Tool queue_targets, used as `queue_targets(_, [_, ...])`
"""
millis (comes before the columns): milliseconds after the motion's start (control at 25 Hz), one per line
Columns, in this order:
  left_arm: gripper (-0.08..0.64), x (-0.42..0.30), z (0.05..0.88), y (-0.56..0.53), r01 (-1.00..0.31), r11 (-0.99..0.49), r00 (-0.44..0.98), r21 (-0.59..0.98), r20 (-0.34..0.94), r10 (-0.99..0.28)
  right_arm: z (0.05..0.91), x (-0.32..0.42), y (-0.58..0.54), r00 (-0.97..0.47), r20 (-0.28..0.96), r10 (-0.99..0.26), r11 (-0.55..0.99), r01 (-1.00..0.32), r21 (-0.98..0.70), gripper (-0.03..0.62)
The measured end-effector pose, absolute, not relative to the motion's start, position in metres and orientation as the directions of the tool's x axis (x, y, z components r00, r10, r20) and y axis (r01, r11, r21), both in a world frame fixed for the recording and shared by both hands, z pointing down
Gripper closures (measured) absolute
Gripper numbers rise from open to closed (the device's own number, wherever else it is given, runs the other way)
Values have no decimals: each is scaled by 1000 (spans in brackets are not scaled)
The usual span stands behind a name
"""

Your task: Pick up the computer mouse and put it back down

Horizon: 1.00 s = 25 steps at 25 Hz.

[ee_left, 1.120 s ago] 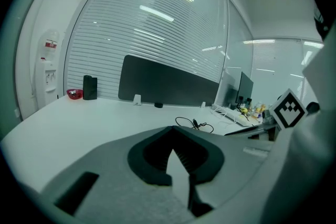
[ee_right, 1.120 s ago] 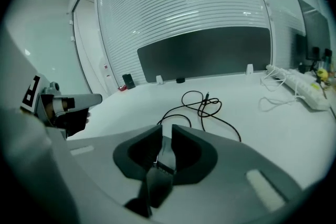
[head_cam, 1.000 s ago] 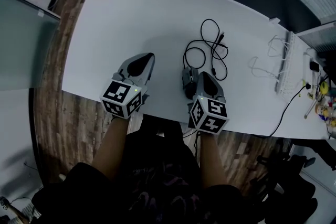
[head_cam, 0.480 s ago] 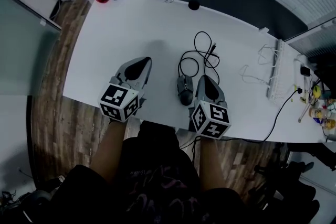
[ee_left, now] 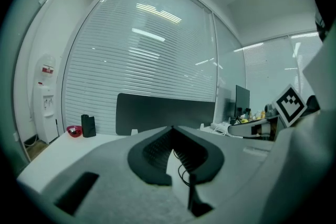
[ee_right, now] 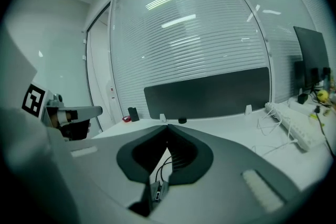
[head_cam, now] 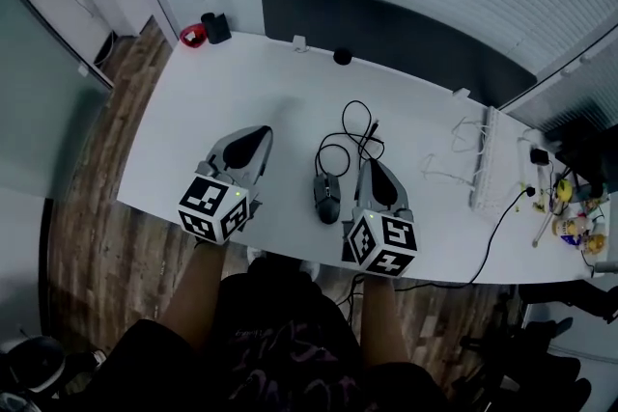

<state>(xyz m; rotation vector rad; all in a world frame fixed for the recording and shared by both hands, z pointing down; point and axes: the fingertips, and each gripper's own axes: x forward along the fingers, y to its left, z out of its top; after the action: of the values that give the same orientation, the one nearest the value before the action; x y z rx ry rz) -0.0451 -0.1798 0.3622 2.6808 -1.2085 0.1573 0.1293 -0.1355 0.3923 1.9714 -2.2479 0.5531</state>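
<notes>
I hold both tools over the near edge of the white table (head_cam: 290, 82), pointing away from me, with the computer mouse (head_cam: 327, 195) lying flat on the top between them. It sits just beside the right gripper (head_cam: 372, 165) and well apart from the left gripper (head_cam: 262, 131). Neither tool touches it. In each gripper view the two jaws meet at their tips, and only table and a bit of wire show through the hollow behind them. So both are closed on nothing, which suits hands that have no load. The mouse's cable (head_cam: 355, 132) lies in loose loops on the table beyond it, toward the dark panel (head_cam: 386, 29) at the back. I judge that this slack is why the mouse can be lifted without dragging anything else along. From these views I cannot say whether the lift and return is already done or not yet begun, since a resting mouse looks the same either way. If it is yet to come, the right tool is the natural one. It would have to open, tip down and come in over the mouse's sides.
</notes>
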Motion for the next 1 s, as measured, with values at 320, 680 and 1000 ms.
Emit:
queue_targets(320, [566, -51, 335, -176, -767, -634, 641, 101, 130, -756, 359, 134, -131, -161, 245, -956, 118, -976, -181, 589])
queue_targets(680, [565, -49, 302, -175, -772, -632, 636, 69, 76, -768, 328, 139, -130, -169, 187, -968, 141, -978, -157, 588])
queue_targets(1000, [565, -47, 288, -174, -776, -628, 630, 55, 53, -774, 310, 139, -129, -194, 144, -970, 174, -975, -141, 589])
